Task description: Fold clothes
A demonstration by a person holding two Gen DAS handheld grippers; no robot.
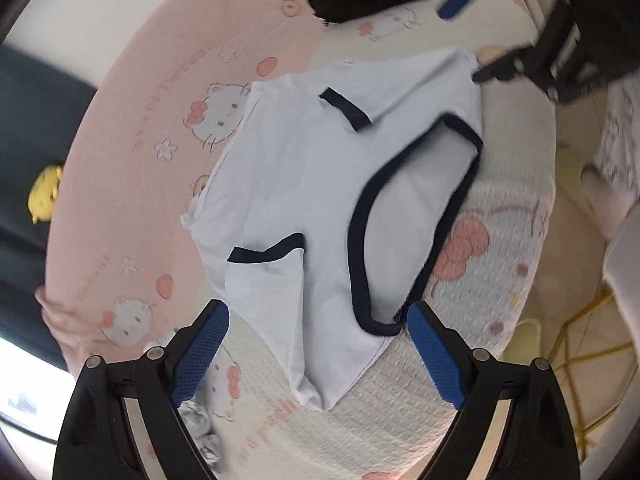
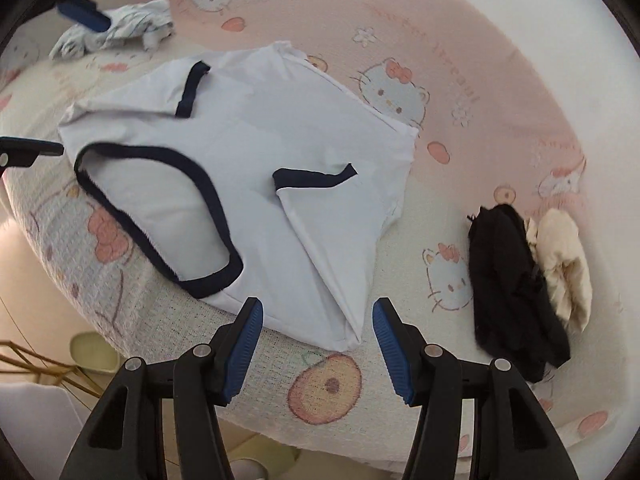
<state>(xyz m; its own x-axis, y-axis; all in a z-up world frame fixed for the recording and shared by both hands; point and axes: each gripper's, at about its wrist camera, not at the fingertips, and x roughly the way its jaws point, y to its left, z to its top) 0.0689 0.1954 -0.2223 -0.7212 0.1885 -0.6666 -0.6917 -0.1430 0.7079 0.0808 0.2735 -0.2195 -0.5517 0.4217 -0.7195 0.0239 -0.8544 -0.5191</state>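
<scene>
Both claws, the left claw (image 1: 318, 318) and the right claw (image 2: 318, 316), hang with fingers apart and empty just above the near edge of a white T-shirt (image 2: 240, 152) with navy trim, lying partly folded on a cartoon-cat bedspread (image 2: 500, 80), a black garment (image 2: 508, 280) well to its side.

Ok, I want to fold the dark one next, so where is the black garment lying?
In the right wrist view the black garment lies crumpled on the bedspread, right of the white shirt, touching a cream garment.
</scene>
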